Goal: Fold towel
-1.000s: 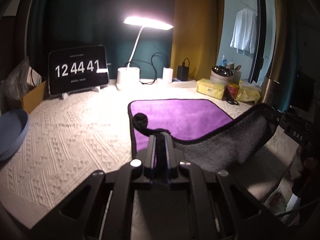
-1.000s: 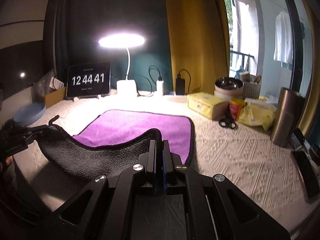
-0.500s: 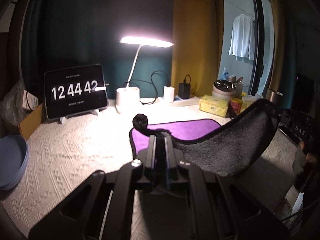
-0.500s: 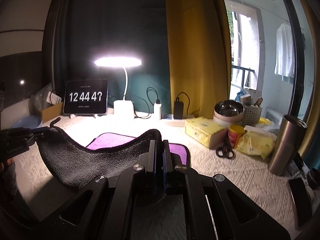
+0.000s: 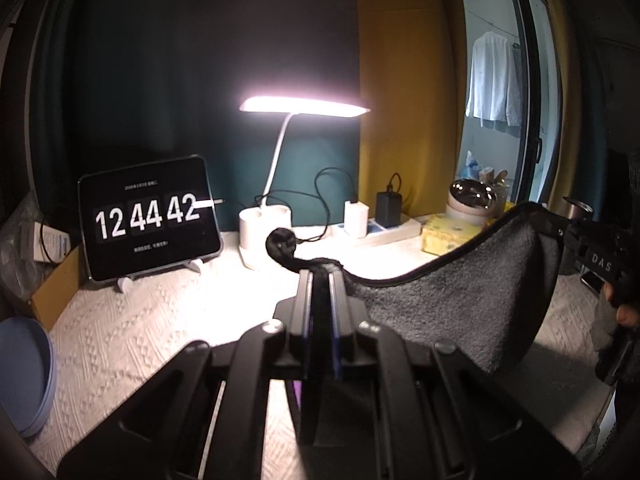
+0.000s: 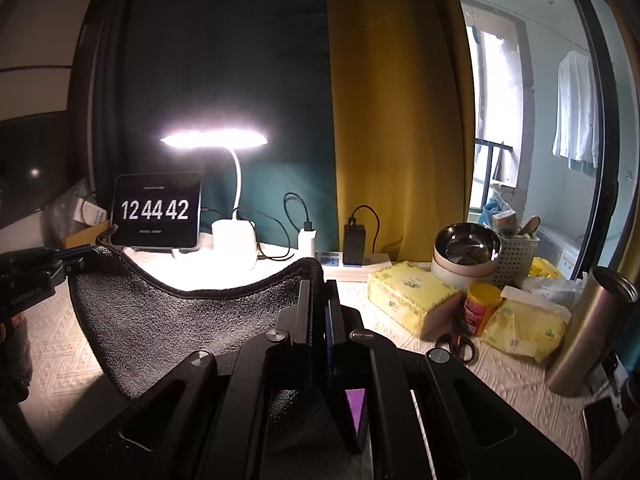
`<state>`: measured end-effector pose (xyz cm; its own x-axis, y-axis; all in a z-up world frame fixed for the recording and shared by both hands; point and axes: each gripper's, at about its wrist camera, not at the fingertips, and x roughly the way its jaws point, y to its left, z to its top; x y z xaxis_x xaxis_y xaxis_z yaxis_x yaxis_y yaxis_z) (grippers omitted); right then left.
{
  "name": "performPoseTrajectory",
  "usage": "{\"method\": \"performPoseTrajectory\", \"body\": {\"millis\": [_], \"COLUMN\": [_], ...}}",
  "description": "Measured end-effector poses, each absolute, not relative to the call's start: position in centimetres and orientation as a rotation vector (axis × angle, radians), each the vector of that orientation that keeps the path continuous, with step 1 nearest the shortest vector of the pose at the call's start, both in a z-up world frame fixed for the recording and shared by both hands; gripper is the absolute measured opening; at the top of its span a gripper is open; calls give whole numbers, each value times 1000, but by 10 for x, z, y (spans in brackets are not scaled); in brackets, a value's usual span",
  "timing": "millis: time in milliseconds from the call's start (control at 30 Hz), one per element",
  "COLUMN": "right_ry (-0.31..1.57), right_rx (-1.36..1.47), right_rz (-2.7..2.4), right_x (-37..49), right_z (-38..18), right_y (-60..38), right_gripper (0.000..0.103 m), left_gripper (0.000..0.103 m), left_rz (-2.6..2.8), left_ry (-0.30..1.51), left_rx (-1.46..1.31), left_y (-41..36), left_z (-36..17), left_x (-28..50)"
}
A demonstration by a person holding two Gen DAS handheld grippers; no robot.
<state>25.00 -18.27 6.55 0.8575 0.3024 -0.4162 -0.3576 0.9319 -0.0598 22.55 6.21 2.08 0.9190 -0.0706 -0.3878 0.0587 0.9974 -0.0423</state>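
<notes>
Towel (image 5: 460,312) is hanging in the air between our two grippers, its grey underside sagging toward us above the white tablecloth (image 5: 132,328). We are pinching one corner in the left gripper (image 5: 320,276), jaws clenched on the cloth, a black loop (image 5: 282,244) curling up past the tips. We are clamping the other corner in the right gripper (image 6: 318,280), jaws likewise shut on the hem. Only a purple sliver (image 6: 355,404) of the towel's other face is showing, under the right gripper's frame; the rest is hiding behind the grey side. Behind it, the lamp (image 6: 214,138) is glaring and washing out the table around its base, beside the clock tablet (image 6: 156,210).
</notes>
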Motion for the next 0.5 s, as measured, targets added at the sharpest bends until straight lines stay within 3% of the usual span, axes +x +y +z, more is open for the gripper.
{"method": "performPoseTrajectory", "body": {"millis": [500], "right_ry": [512], "right_rx": [-153], "right_rz": [303], "right_x": [339], "right_z": [38], "right_y": [-180], "right_gripper": [5], "left_gripper": [8], "left_rz": [-30], "left_ry": [454], "left_rx": [2], "left_y": [68], "left_z": [7], "left_x": [306]}}
